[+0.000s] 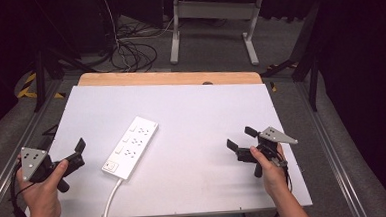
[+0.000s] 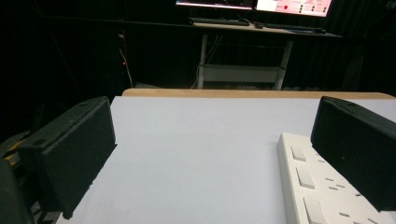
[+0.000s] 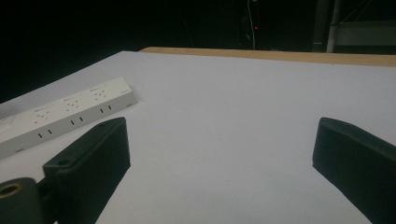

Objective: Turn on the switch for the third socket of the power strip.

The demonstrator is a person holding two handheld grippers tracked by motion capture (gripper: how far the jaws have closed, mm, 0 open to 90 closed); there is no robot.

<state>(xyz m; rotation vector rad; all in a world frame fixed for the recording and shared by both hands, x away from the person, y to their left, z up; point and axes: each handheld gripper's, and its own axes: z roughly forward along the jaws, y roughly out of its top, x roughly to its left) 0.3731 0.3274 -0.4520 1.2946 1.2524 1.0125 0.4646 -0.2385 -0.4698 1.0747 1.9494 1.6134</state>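
We see a white rectangular plastic power strip (image 1: 131,147), no legible markings, on the white bench (image 1: 206,118); left claw (image 1: 71,158) and right claw (image 1: 241,139) flank it, both spread, empty.

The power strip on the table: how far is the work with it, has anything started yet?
Nothing looks done: the power strip lies flat on the white table, untouched, its cord running off the near edge. In hand: nothing; the left claw and right claw are open and empty. All handling remains.
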